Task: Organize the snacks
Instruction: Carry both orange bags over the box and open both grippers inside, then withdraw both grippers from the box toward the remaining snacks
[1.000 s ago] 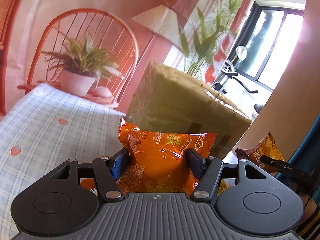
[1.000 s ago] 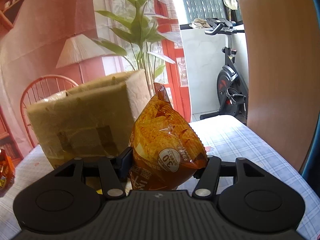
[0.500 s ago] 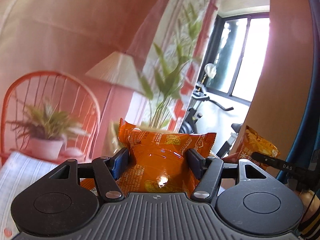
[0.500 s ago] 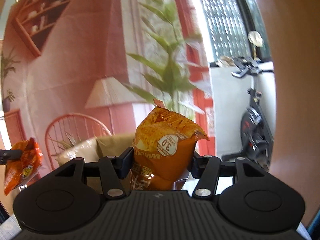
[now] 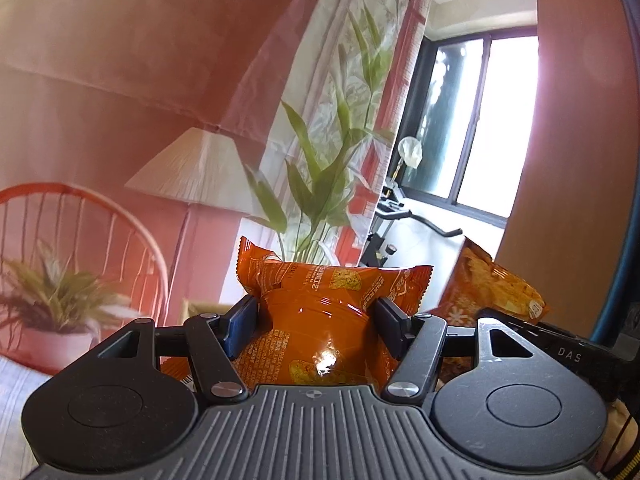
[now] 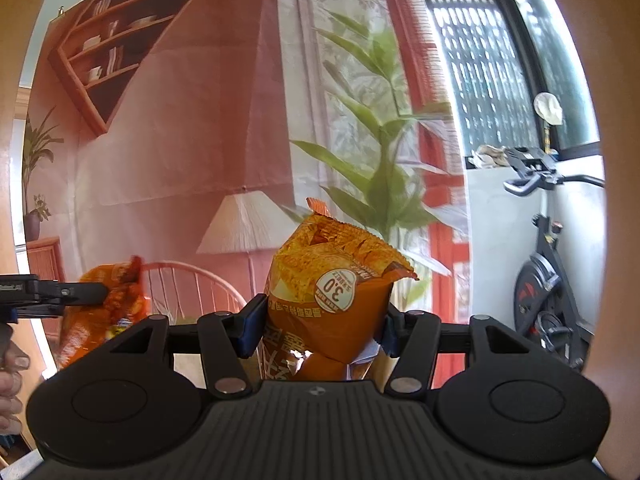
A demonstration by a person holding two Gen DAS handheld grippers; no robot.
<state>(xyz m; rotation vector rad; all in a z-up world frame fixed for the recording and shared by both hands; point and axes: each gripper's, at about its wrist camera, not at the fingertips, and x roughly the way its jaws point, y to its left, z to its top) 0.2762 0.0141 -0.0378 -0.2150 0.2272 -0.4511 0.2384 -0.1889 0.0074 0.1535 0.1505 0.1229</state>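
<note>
Fingers of the left gripper pinch an orange snack bag; the right gripper pinches a chip bag — both aloft, mid-carry. Next move, probably: lower each into its place, unseen here.

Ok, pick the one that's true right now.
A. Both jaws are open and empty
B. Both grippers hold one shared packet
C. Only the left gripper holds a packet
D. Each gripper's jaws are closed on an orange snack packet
D: the left gripper clamps one orange snack packet, and the right gripper clamps its own chip packet.
</note>
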